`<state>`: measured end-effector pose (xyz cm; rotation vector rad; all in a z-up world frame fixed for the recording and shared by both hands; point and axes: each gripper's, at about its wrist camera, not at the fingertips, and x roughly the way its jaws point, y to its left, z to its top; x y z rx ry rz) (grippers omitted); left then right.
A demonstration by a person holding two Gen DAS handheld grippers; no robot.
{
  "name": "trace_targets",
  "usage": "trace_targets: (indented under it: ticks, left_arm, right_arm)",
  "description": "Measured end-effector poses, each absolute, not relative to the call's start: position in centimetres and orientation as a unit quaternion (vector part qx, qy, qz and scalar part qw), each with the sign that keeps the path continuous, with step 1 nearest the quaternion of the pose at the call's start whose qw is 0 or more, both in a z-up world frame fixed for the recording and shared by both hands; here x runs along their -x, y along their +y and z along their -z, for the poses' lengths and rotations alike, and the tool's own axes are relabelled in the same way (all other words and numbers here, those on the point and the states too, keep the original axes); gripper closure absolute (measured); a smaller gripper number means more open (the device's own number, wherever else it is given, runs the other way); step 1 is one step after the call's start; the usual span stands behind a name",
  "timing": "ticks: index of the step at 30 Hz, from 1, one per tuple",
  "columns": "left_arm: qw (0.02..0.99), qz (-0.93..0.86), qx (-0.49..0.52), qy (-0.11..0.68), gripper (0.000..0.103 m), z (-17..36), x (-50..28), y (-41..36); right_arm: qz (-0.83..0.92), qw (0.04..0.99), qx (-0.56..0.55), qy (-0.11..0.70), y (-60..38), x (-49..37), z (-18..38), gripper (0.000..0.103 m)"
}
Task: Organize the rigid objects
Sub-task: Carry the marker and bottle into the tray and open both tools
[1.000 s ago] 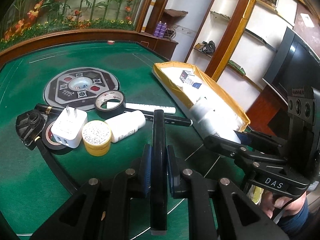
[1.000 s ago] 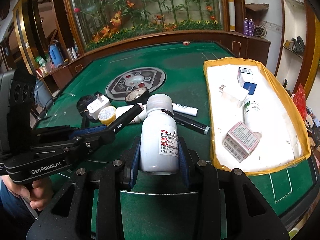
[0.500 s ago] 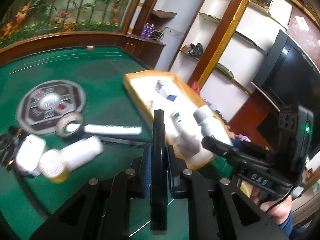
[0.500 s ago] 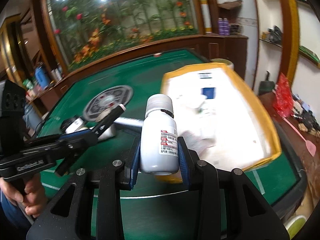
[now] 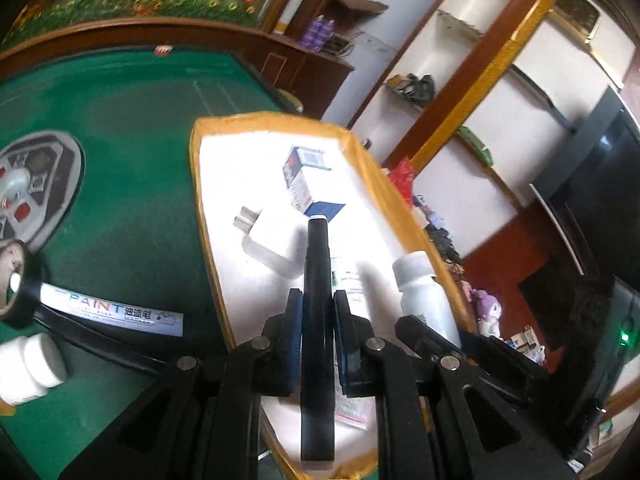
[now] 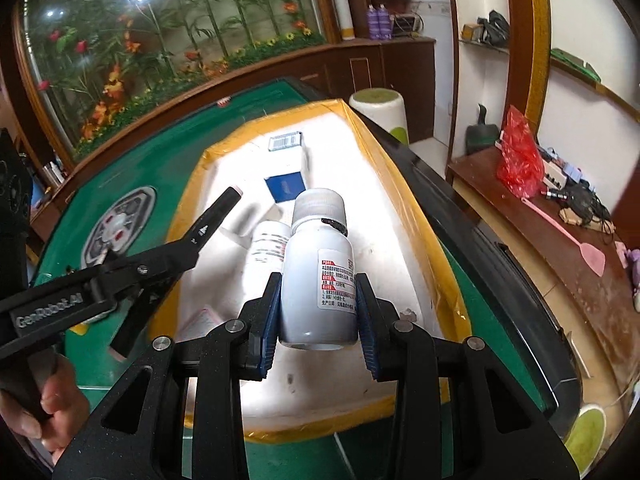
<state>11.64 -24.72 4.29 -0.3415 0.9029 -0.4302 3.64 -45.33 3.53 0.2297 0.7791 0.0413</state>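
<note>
My left gripper (image 5: 317,312) is shut on a black marker (image 5: 317,320) and holds it over the white tray with the yellow rim (image 5: 208,216). My right gripper (image 6: 318,304) is shut on a white pill bottle (image 6: 318,276) above the same tray (image 6: 424,240). In the tray lie a white charger (image 5: 272,246), a blue and white box (image 5: 306,178) and another white bottle (image 6: 268,246). The left gripper with the marker (image 6: 208,224) also shows in the right wrist view, and the held bottle (image 5: 420,292) shows in the left wrist view.
On the green felt table (image 5: 128,184) to the left lie a white paint marker (image 5: 116,312), a tape roll (image 5: 16,292), a white bottle (image 5: 30,364) and a round centre panel (image 5: 36,184). Shelves and a side table stand to the right.
Both grippers have swung right from the pile of loose objects to over the tray, each still holding its object. The tray now fills the middle of both views.
</note>
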Motion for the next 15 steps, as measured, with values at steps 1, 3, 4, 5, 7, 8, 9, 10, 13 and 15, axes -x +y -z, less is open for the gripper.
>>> trace_targets:
  ticks: [1,3,4,5,7,8,9,10,13,15]
  left_arm:
    - [0.862,0.203,0.164,0.435,0.089,-3.9,-11.7,-24.8]
    - [0.859,0.204,0.166,0.44,0.089,-3.4,-11.9,-24.9]
    - [0.858,0.207,0.165,0.44,0.089,-3.2,-11.8,-24.9]
    - [0.86,0.21,0.16,0.437,0.089,-3.3,-11.6,-25.0]
    - [0.865,0.213,0.146,0.431,0.089,-3.4,-11.3,-25.4]
    - [0.865,0.216,0.144,0.429,0.089,-3.4,-11.1,-25.4]
    - [0.865,0.218,0.143,0.428,0.089,-3.4,-11.0,-25.6]
    - [0.866,0.221,0.138,0.428,0.089,-3.4,-10.8,-25.7]
    - [0.864,0.23,0.13,0.429,0.088,-3.3,-10.6,-25.9]
    - [0.866,0.23,0.129,0.424,0.088,-3.3,-10.4,-25.8]
  right_arm:
    - [-0.021,0.916,-0.11,0.384,-45.3,-3.9,-3.2,0.069]
    - [-0.022,0.913,-0.108,0.393,-45.1,-4.3,-2.7,0.069]
    - [-0.021,0.911,-0.104,0.398,-45.0,-4.5,-2.4,0.069]
    - [-0.018,0.91,-0.102,0.402,-44.9,-4.6,-2.1,0.069]
    - [-0.018,0.908,-0.103,0.406,-44.9,-5.0,-1.7,0.069]
    - [-0.017,0.906,-0.104,0.409,-44.8,-5.0,-1.4,0.069]
    - [-0.015,0.905,-0.101,0.412,-44.6,-5.0,-1.2,0.069]
    - [-0.01,0.907,-0.095,0.411,-44.4,-5.1,-1.2,0.069]
    - [-0.005,0.907,-0.094,0.411,-44.3,-5.1,-1.1,0.069]
    - [-0.003,0.906,-0.091,0.413,-44.1,-5.1,-1.0,0.069]
